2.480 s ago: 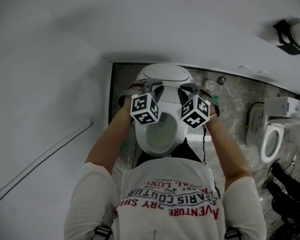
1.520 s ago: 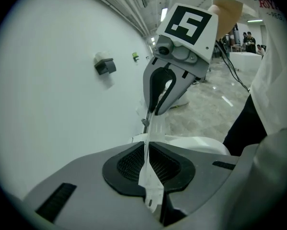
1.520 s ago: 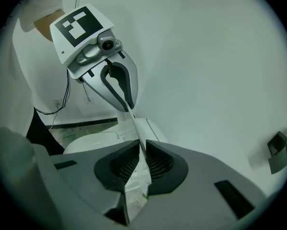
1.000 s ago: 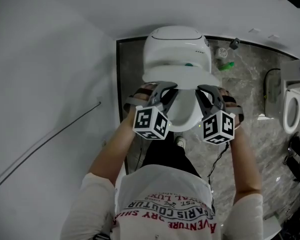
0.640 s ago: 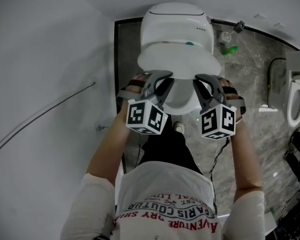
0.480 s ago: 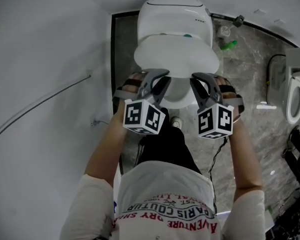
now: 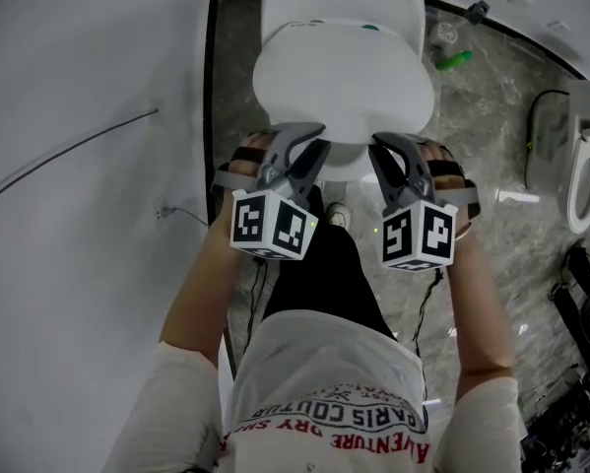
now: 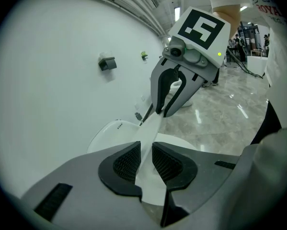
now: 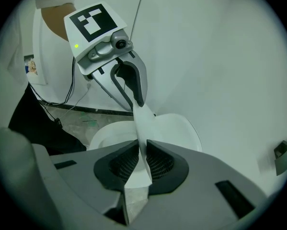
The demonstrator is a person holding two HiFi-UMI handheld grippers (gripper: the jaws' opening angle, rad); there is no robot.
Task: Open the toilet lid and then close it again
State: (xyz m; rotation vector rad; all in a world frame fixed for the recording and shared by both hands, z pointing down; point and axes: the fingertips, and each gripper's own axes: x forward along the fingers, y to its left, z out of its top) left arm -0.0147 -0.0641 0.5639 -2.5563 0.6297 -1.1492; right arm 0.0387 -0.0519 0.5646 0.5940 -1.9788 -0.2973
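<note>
toilet lid point(image 7: 344, 87) | in right gripper point(image 9: 142, 150) | between left gripper point(image 8: 146, 152) jaws, just opening

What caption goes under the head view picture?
Toilet lid almost down; left tongs, jaws just opening, and right tongs straddle its front edge.

A plain white wall point(image 7: 68, 264) fills the left, with a thin cable point(image 7: 68, 158) slanting across it. Grey marbled floor point(image 7: 491, 116), glossy with reflections, spreads right to a second toilet point(image 7: 573, 185) at the right edge. Dark gear point(image 7: 585, 308) lies nearer, also on the right.
</note>
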